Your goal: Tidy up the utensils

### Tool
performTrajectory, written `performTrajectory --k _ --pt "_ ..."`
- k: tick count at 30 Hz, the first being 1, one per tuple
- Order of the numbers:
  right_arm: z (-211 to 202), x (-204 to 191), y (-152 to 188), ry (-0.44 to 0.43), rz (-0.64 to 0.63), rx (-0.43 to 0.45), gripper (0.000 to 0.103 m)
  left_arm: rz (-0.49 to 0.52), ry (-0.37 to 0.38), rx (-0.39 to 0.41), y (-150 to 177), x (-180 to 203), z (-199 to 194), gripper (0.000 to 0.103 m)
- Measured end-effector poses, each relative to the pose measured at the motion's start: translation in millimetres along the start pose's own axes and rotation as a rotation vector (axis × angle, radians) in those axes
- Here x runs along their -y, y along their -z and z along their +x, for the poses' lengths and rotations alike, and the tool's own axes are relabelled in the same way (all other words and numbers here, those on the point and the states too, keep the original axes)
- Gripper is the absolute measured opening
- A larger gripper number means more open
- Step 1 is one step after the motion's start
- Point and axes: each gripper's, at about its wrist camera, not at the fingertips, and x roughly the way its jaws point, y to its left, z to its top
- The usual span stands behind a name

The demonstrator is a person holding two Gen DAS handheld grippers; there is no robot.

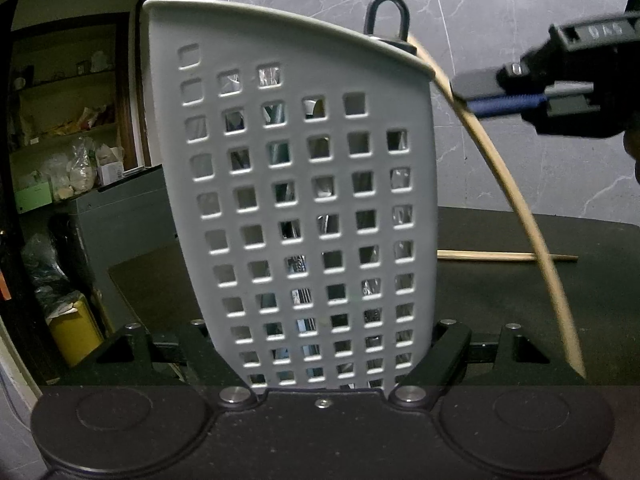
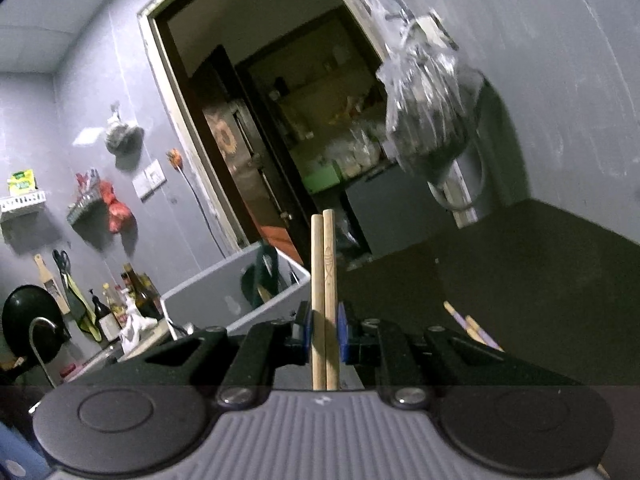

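The left gripper (image 1: 324, 356) is sitting low and nearly level, its jaws clamping the base of the grey perforated utensil holder (image 1: 304, 200), which is standing upright and filling the middle of the left wrist view. A black loop handle (image 1: 387, 16) is poking up above the holder's rim at one o'clock.

The right gripper (image 2: 324, 334) is coming in from three o'clock of the holder, close to its upper rim. Its blue pads (image 2: 342, 336) are pinching a pair of wooden chopsticks (image 2: 323, 280), jaws almost closed on them. In the right wrist view the chopsticks are standing straight toward twelve o'clock, side by side and touching; from the left they are running as one long pale line from the holder's rim down toward five o'clock.

The dark tabletop (image 1: 520, 300) is lying open at three o'clock of the holder, with one more stick (image 1: 504, 256) lying flat across it. Another chopstick pair (image 2: 472, 326) is resting on the table at three o'clock of the right gripper.
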Motion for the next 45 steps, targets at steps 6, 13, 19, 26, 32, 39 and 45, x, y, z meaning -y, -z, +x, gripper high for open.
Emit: performTrajectory --k 6,13,19,26,32,39,45 --pt "-5.7 -7.2 -9.1 -0.029 -0.023 0.068 0.001 0.000 0.000 0.000 0.0 0.0 -0.1 0.080" --pt "1.4 -6.7 -11.9 -0.036 -0.017 0.058 0.001 -0.002 0.001 0.001 -0.4 0.2 -0.4 0.080" --pt "12.0 1.4 -5.9 0.000 0.023 -0.008 0.005 -0.007 0.007 0.002 0.1 -2.8 -1.8 0.080" --pt "27.9 11.0 8.0 0.135 0.040 -0.102 0.051 -0.002 0.010 -0.001 -0.1 -6.1 -1.4 0.080" --pt "33.4 7.9 26.3 0.233 -0.026 -0.187 0.079 0.001 0.012 -0.002 -1.7 -6.0 -2.1 0.080" --pt "32.9 -9.5 42.1 0.321 -0.161 -0.255 0.090 0.007 0.014 -0.010 -4.8 -6.0 -2.0 0.080" --pt "40.0 -8.2 42.4 0.376 -0.203 -0.300 0.092 0.008 0.012 -0.010 -5.7 -4.8 -2.3 0.080"
